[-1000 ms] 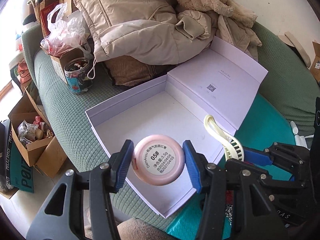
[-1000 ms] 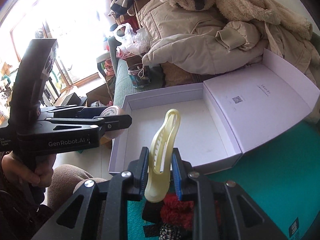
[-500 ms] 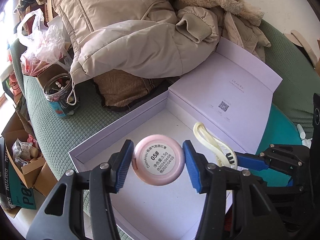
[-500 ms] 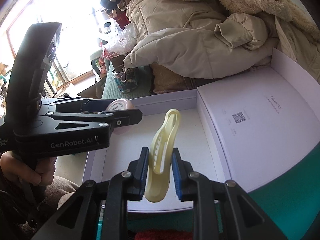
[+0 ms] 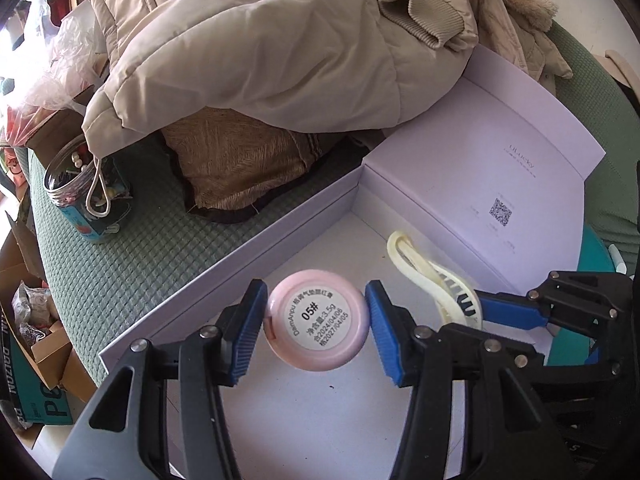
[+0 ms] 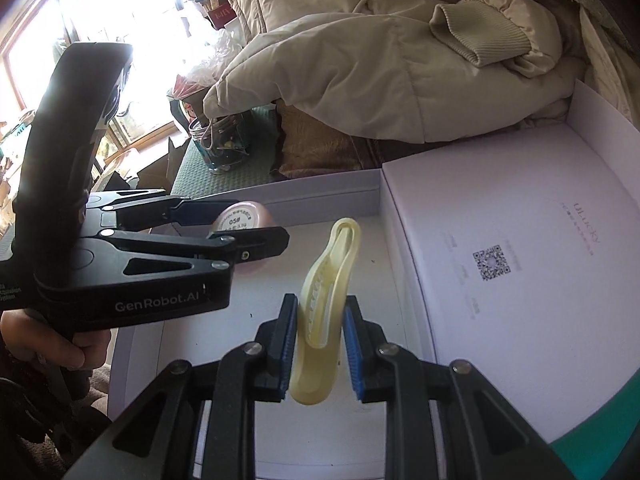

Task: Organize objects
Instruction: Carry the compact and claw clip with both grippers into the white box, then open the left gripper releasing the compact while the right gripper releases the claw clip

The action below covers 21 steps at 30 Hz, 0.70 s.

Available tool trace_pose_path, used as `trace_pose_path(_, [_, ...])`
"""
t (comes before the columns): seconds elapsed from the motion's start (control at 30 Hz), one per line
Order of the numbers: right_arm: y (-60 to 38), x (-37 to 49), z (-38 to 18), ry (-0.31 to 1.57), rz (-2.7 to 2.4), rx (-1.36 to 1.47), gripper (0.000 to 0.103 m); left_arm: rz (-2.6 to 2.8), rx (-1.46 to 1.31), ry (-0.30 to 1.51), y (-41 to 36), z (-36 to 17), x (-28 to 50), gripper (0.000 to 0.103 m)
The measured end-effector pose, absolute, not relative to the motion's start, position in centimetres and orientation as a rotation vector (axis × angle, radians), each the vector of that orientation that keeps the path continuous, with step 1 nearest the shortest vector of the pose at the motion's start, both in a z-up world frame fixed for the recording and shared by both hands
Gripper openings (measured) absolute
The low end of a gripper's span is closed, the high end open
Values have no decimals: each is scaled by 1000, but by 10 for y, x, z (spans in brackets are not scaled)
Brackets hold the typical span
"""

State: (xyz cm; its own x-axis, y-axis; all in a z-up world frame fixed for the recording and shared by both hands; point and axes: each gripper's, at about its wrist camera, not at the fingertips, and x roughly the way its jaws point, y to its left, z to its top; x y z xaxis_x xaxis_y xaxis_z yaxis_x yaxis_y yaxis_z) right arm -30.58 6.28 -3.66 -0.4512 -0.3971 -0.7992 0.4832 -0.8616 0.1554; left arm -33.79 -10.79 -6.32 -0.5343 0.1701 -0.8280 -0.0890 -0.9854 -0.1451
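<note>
Step in hand: both grippers carry an item over the open lavender box (image 5: 304, 216), so this looks like the placing stage of the tidy-up.
Left gripper (image 5: 316, 328): lower centre of the left view, fingers closed on the rim of the round pink compact (image 5: 318, 326), its "05#" label facing the camera.
Right gripper (image 6: 320, 344): lower centre of the right view, fingers pinched narrowly on the base of the cream hair clip (image 6: 326, 300), which stands up and leans slightly right.
Where the things are: compact and clip both hang above the box floor, side by side, near but apart.
Next move: I judge each needs lowering to the floor, then the fingers easing apart; the two should land on separate spots.
Hard to tell: height above the floor is unclear in both views; the box's near edge is cut off by the frame bottom.
Surroundings: beige jacket (image 5: 260, 48) across the top of the left view, clear jar (image 5: 86, 192) at left.
</note>
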Motion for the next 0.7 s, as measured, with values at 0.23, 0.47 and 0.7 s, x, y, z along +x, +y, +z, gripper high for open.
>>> trace_pose_path(0.23, [59, -321, -52, 157, -2303, 1283, 22, 2575, -1494, -124, -107, -81, -350, 50])
trace_pose_path(0.47, [59, -326, -61, 186, -2310, 1313, 22, 2553, -1521, -107, -103, -88, -353, 50])
trace_pose_path(0.7, [58, -326, -63, 198, -2323, 1327, 22, 2556, -1540, -92, -101, -90, -351, 50])
